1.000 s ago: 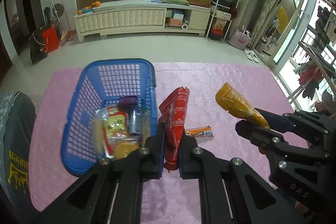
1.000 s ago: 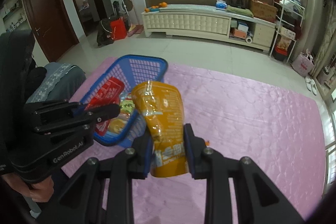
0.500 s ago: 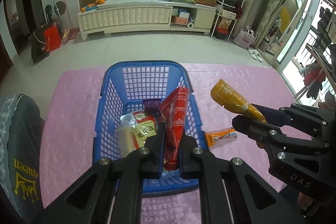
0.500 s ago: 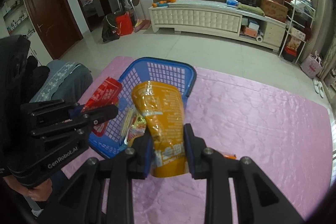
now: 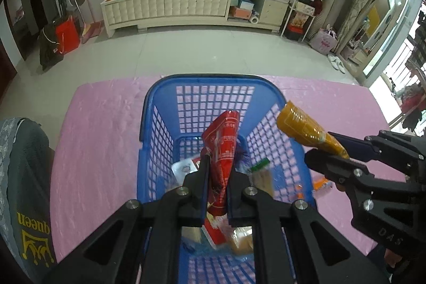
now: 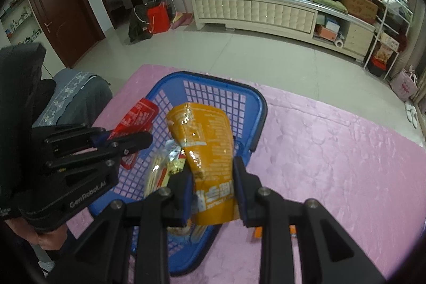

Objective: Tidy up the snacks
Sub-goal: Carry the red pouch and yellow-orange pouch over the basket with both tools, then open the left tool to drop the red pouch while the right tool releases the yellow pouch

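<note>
A blue plastic basket point(image 5: 159, 108) point(image 6: 255, 103) stands on the pink cloth with several snack packs inside. My left gripper point(image 5: 217, 172) is shut on a red snack bag point(image 5: 223, 140), held upright over the basket's middle. My right gripper point(image 6: 213, 172) is shut on an orange snack bag point(image 6: 205, 135), held over the basket's right half. In the left wrist view the orange snack bag point(image 5: 300, 124) and right gripper point(image 5: 327, 151) hang at the basket's right wall. In the right wrist view the red snack bag point(image 6: 138, 116) and left gripper point(image 6: 127, 140) sit at left.
A small orange snack pack point(image 5: 322, 182) point(image 6: 258, 232) lies on the pink cloth point(image 5: 101, 137) just right of the basket. A grey garment point(image 5: 24, 177) lies off the cloth's left edge. Tiled floor and a white cabinet point(image 5: 170, 7) are beyond.
Both grippers moved left with their bags, from beside the basket to over it. The red bag now hangs above the basket's inside, the orange bag above its right side.
</note>
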Demonstrator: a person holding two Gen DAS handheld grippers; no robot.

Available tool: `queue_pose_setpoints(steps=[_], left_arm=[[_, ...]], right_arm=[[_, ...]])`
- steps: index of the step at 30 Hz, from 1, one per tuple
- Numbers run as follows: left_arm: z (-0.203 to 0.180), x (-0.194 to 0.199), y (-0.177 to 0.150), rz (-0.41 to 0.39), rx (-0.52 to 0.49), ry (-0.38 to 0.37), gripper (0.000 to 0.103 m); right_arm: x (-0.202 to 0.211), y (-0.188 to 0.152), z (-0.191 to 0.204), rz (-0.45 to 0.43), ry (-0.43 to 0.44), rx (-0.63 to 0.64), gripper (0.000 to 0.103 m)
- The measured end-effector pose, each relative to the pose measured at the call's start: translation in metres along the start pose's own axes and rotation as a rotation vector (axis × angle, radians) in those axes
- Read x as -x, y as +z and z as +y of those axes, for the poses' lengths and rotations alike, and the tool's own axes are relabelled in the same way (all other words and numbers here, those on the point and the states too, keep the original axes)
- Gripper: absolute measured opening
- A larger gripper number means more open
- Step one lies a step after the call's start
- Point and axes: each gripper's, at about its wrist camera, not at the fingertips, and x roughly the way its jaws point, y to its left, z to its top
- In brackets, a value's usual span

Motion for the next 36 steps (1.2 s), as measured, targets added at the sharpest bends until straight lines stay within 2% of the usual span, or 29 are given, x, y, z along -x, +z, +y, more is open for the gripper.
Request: queue_pose_setpoints(steps=[4, 6, 9, 12, 13, 15, 17, 20, 24, 29, 36], left_arm=[[0.004, -0.013, 0.010, 0.009, -0.001, -0.010, 0.009], [0.006, -0.020, 0.013, 0.023, -0.005, 0.000, 0.014], [0.008, -0.026, 0.016, 0.029, -0.015, 0.009, 0.032], [0.006, -0.025, 0.013, 0.014, -0.043, 0.054, 0.046], [0.006, -0.024, 0.012, 0.015, -0.046, 0.057, 0.049], [0.006, -0.018, 0.009, 0.015, -0.050, 0.037, 0.062], [0.005, -0.010, 0.006, 0.002, -0.057, 0.034, 0.069], [0.007, 0.008, 0.005, -0.033, -0.060, 0.052, 0.069], [0.015, 0.030, 0.001, -0.050, -0.027, 0.036, 0.072], [0.027, 0.051, -0.013, -0.067, -0.013, 0.055, 0.072], [0.050, 0.054, -0.021, -0.060, 0.028, 0.071, 0.072]], right_arm=[[-0.010, 0.009, -0.005, 0.012, -0.007, 0.004, 0.032], [-0.011, 0.012, -0.008, 0.011, -0.004, -0.002, 0.032], [-0.014, 0.012, -0.011, 0.015, 0.002, -0.009, 0.032], [-0.015, 0.007, -0.012, 0.031, -0.003, -0.012, 0.032], [-0.016, 0.007, -0.011, 0.033, -0.004, -0.014, 0.032], [-0.014, 0.005, -0.011, 0.035, -0.003, -0.020, 0.032], [-0.009, 0.004, -0.009, 0.032, -0.001, -0.025, 0.032], [0.001, 0.004, -0.001, 0.021, -0.001, -0.016, 0.032], [0.011, 0.009, 0.008, 0.009, -0.003, 0.004, 0.032], [0.015, 0.014, 0.025, 0.002, 0.002, 0.027, 0.032], [-0.002, 0.021, 0.047, 0.024, 0.000, 0.072, 0.032]])
